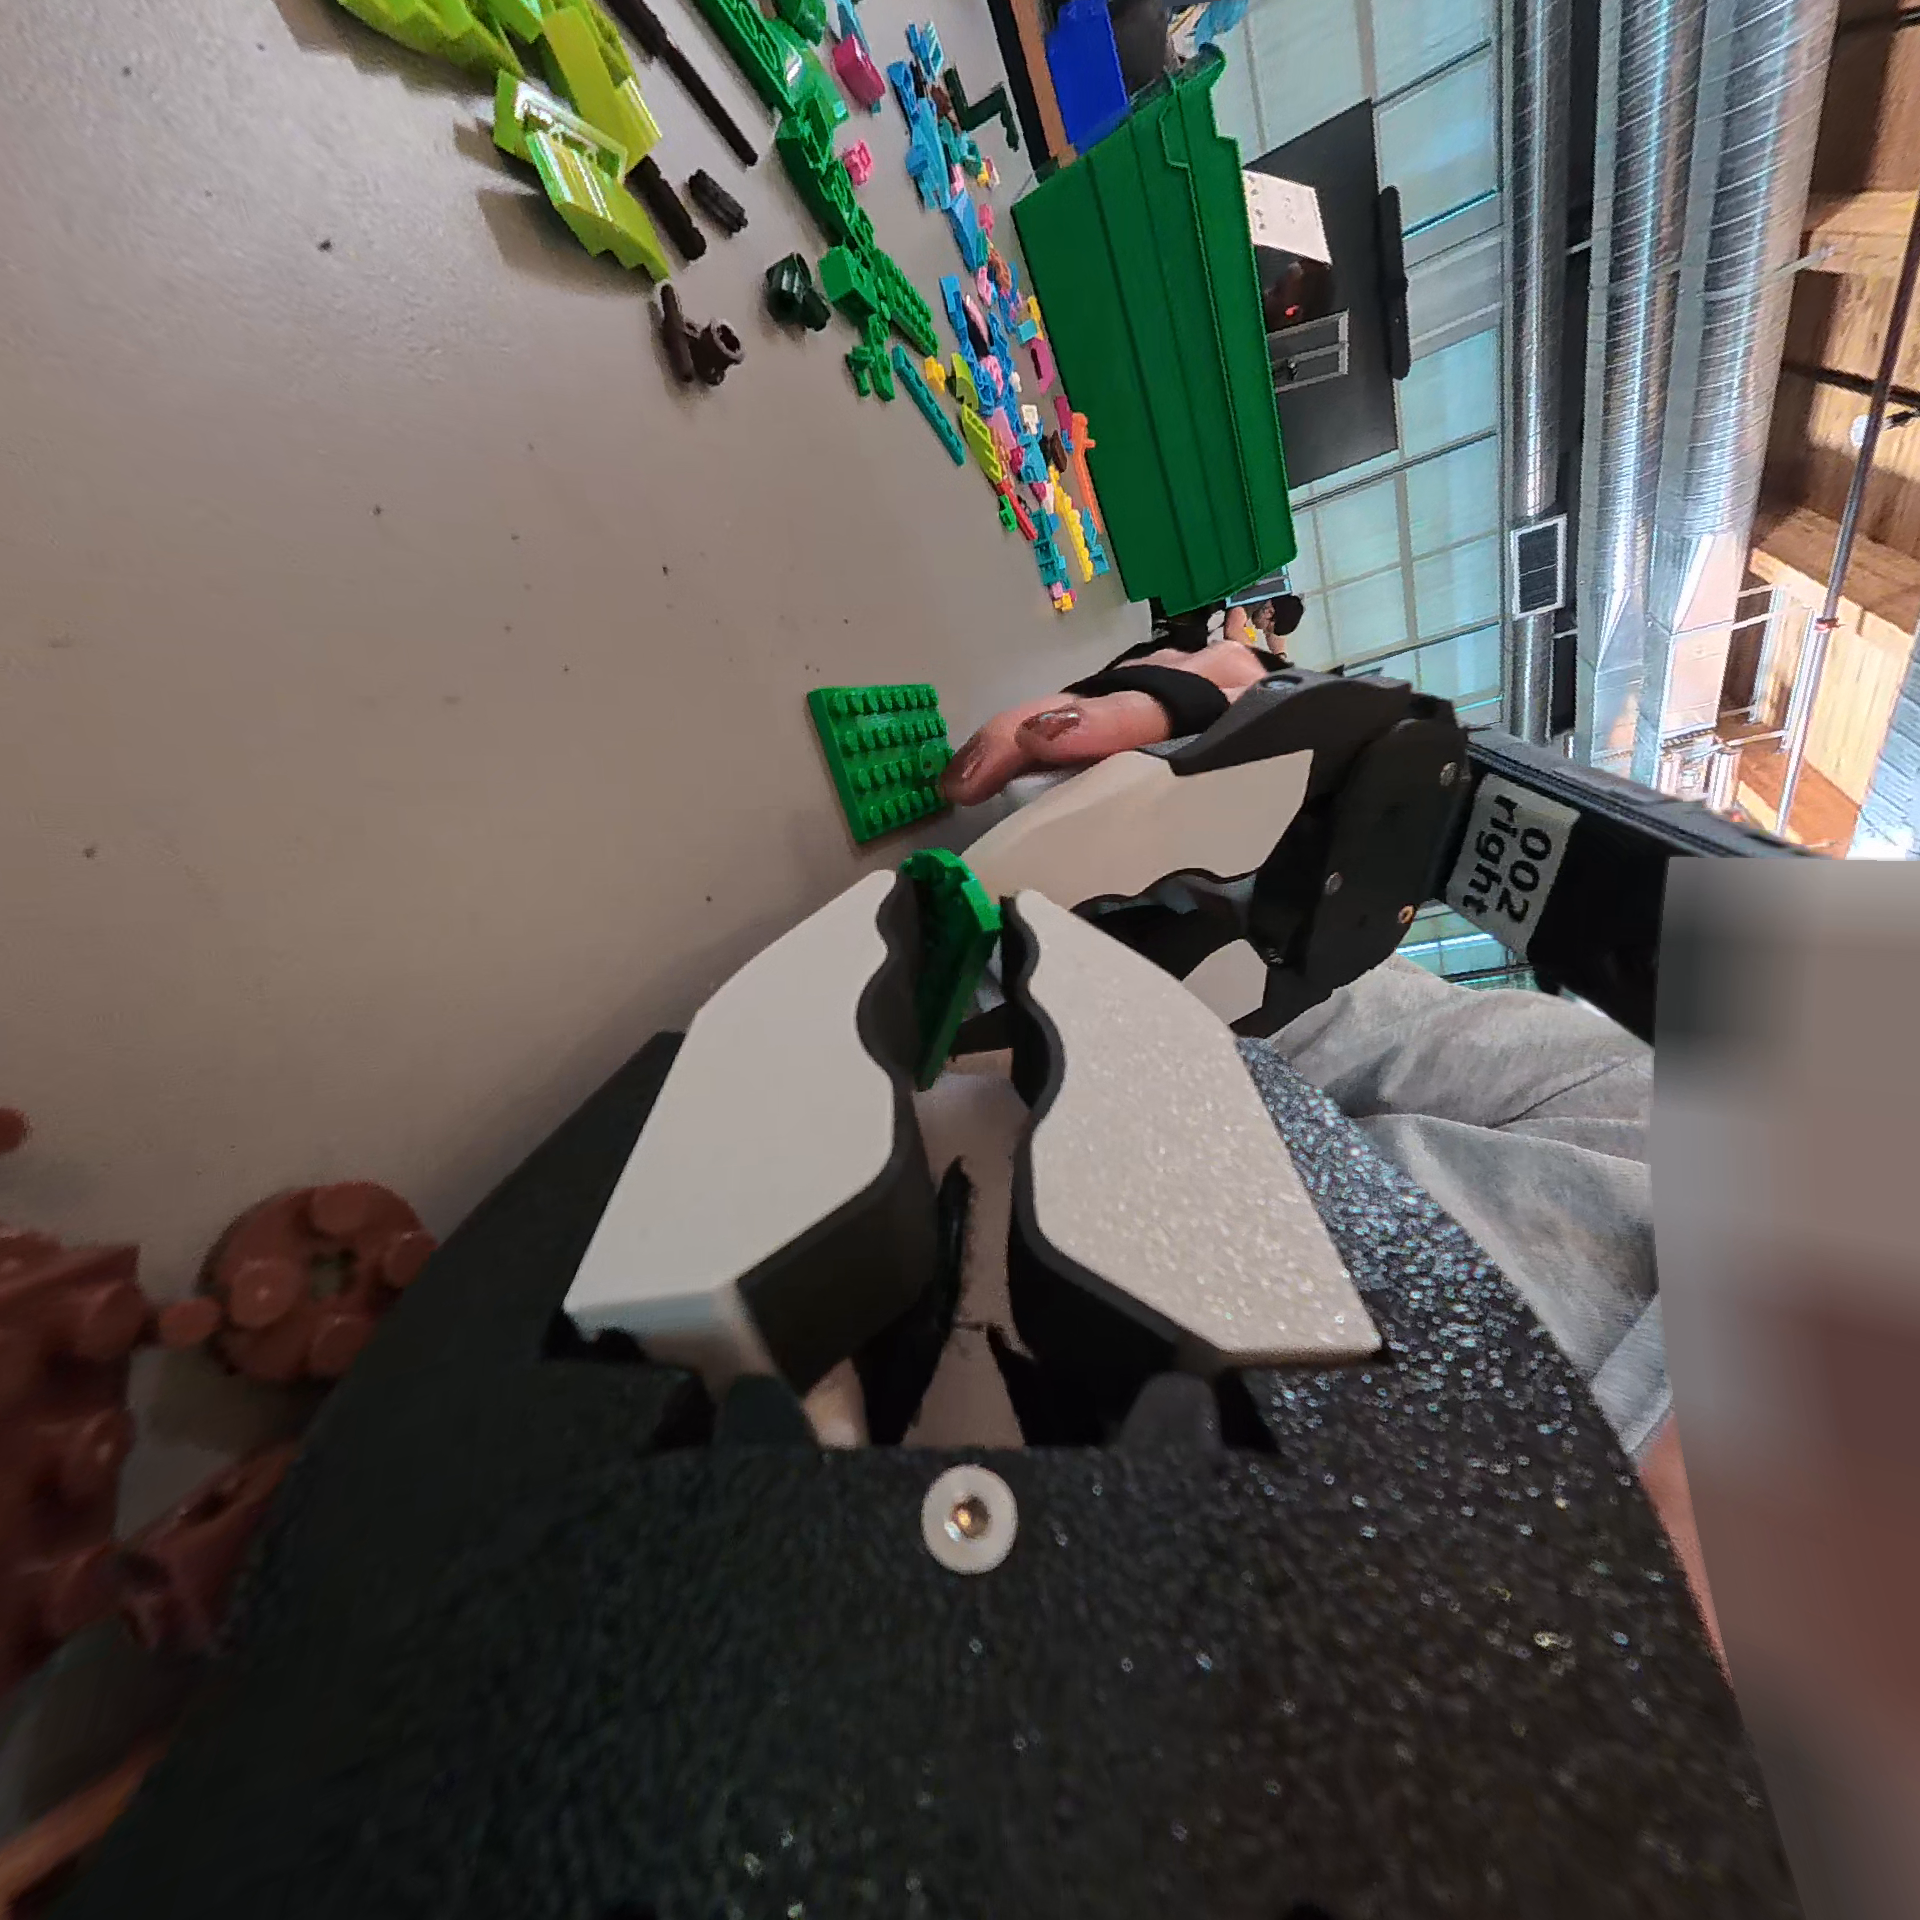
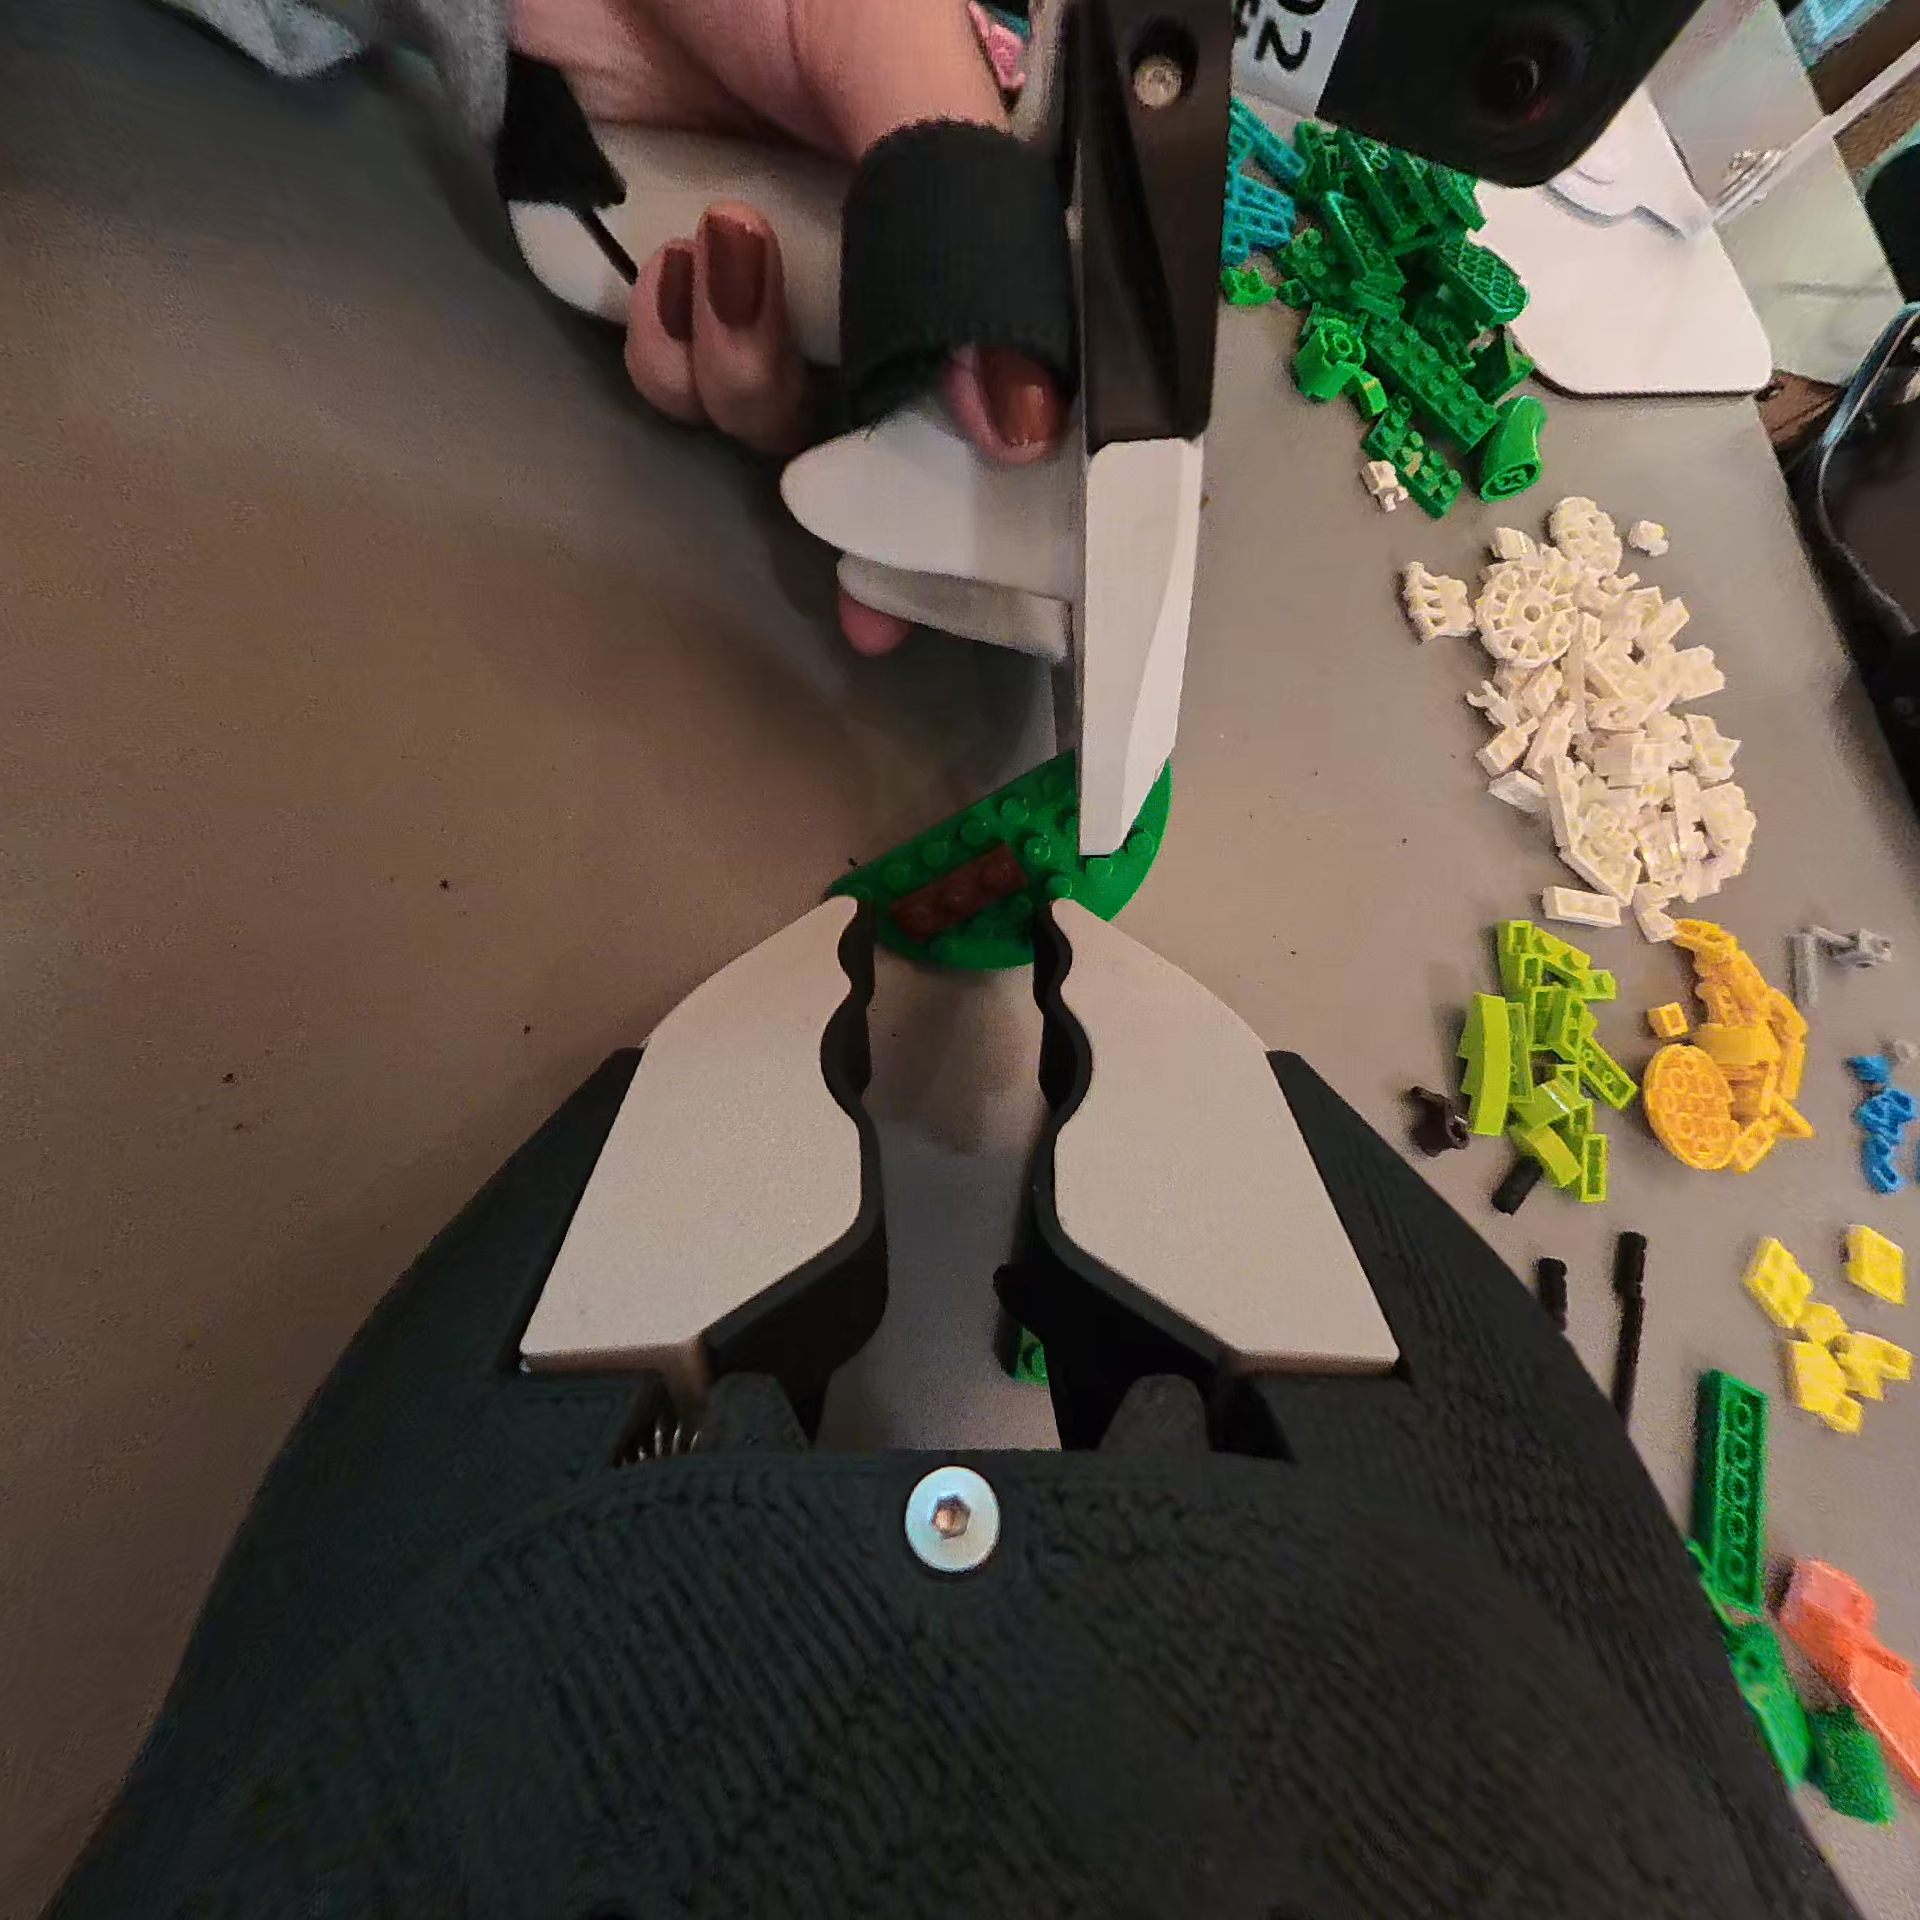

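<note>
We see the left gripper (image 1: 951,894) pinching one green half-round plate (image 1: 951,966) on edge, both pads pressed to it. The right gripper (image 2: 951,920) stands spread, tips just short of that plate. Only the right wrist view shows its single brown strip (image 2: 961,888); only the left shows one green square plate (image 1: 878,758) on the table (image 1: 312,623)

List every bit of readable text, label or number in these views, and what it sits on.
White label on the right gripper's black body: legible print, not transcribed here.
White label on the left gripper: cut off by the frame edge.
White sheet in the background: too small to read.
</note>
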A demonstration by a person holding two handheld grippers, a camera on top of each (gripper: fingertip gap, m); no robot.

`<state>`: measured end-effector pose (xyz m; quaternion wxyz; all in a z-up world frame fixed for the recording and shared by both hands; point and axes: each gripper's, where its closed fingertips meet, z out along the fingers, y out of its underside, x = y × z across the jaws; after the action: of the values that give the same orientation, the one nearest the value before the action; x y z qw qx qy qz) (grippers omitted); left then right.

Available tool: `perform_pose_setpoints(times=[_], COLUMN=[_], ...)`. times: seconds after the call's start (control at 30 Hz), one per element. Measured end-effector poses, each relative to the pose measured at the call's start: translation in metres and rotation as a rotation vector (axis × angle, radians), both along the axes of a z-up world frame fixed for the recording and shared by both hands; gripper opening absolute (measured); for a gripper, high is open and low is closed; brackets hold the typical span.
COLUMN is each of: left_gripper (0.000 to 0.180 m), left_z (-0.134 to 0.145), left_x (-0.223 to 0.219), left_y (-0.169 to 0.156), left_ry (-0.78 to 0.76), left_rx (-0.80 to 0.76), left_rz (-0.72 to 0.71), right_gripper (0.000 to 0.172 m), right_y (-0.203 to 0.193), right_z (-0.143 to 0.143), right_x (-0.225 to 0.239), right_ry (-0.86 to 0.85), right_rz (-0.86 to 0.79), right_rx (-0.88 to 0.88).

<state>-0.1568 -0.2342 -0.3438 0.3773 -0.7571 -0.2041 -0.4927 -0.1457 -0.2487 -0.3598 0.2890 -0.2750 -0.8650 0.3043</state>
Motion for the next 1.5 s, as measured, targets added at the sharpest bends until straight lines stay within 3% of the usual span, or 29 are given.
perform_pose_setpoints(times=[0.53,0.8,1.13,1.5], left_gripper=[0.003,0.004,0.006,0.005], left_z=[-0.009,-0.011,-0.017,-0.018], left_x=[-0.001,0.002,-0.001,0.006], left_y=[0.000,0.000,0.000,-0.001], left_ry=[0.068,0.106,0.227,0.278], left_rx=[-0.049,-0.058,-0.079,-0.060], left_rz=[0.008,-0.005,0.020,-0.026], right_gripper=[0.027,0.023,0.033,0.026], right_y=[-0.006,-0.011,-0.012,-0.013], right_z=[0.004,0.002,-0.005,0.002], right_x=[-0.002,-0.001,0.003,0.009], right_ry=[0.063,0.039,-0.057,-0.183], right_rz=[0.031,0.042,0.081,0.143], right_rx=[-0.019,0.007,0.037,-0.217])
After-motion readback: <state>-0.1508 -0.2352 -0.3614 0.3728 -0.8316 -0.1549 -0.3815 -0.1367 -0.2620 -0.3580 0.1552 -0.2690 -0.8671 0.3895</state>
